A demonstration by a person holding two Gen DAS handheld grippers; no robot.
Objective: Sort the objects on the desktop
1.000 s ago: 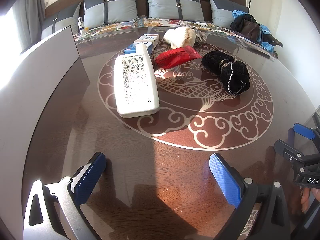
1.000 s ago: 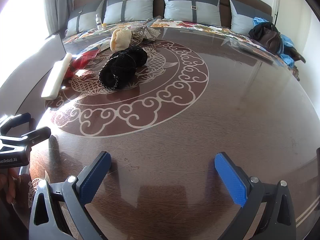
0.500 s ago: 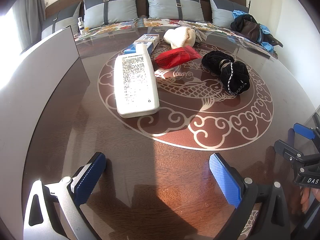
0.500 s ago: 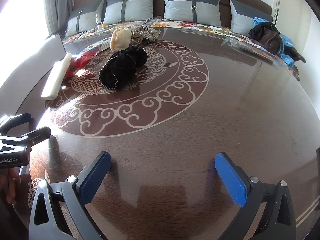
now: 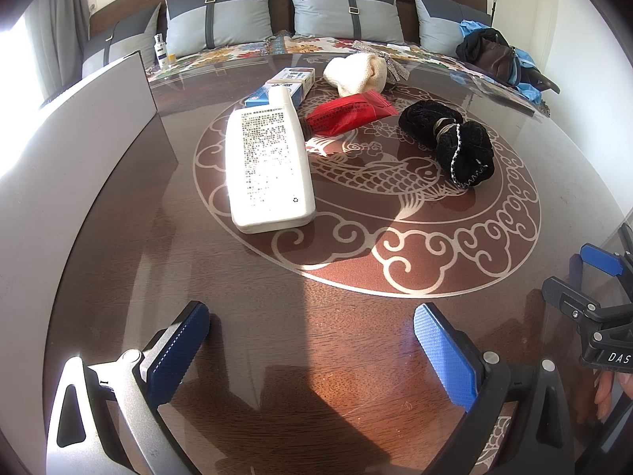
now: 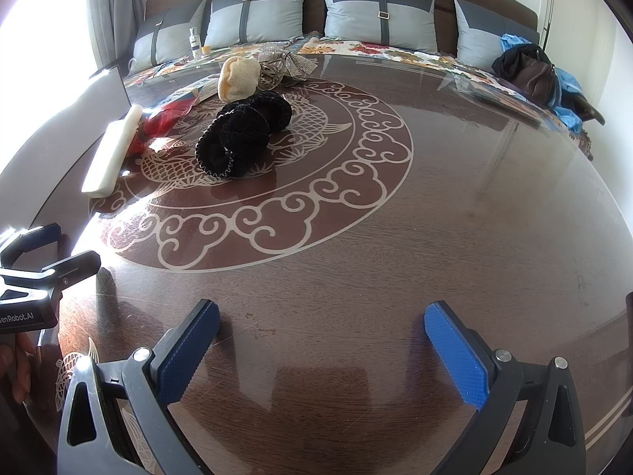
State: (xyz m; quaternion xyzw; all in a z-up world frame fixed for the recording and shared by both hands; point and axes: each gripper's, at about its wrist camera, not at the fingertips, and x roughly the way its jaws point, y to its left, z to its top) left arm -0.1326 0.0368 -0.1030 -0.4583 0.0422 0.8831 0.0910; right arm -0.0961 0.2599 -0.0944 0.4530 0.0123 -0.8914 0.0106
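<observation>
On the round dark table (image 5: pixel 356 356) lie a flat white bottle (image 5: pixel 269 162), a red packet (image 5: pixel 350 113), a blue-and-white box (image 5: pixel 287 85), a cream knitted item (image 5: pixel 356 73) and a black fuzzy bundle (image 5: pixel 451 142). My left gripper (image 5: pixel 312 340) hovers open over the near table edge, well short of the white bottle. My right gripper (image 6: pixel 320 340) is open too, above bare wood, with the black bundle (image 6: pixel 241 134) and the white bottle (image 6: pixel 110 150) far ahead to its left. Each gripper shows at the edge of the other's view.
A tall white panel (image 5: pixel 71 150) stands along the table's left side. Behind the table is a sofa with grey cushions (image 5: pixel 340 8), a small bottle (image 5: pixel 160 49) and a dark bag (image 5: pixel 494 55). A silver ribbon bow (image 6: pixel 285 61) lies at the far table edge.
</observation>
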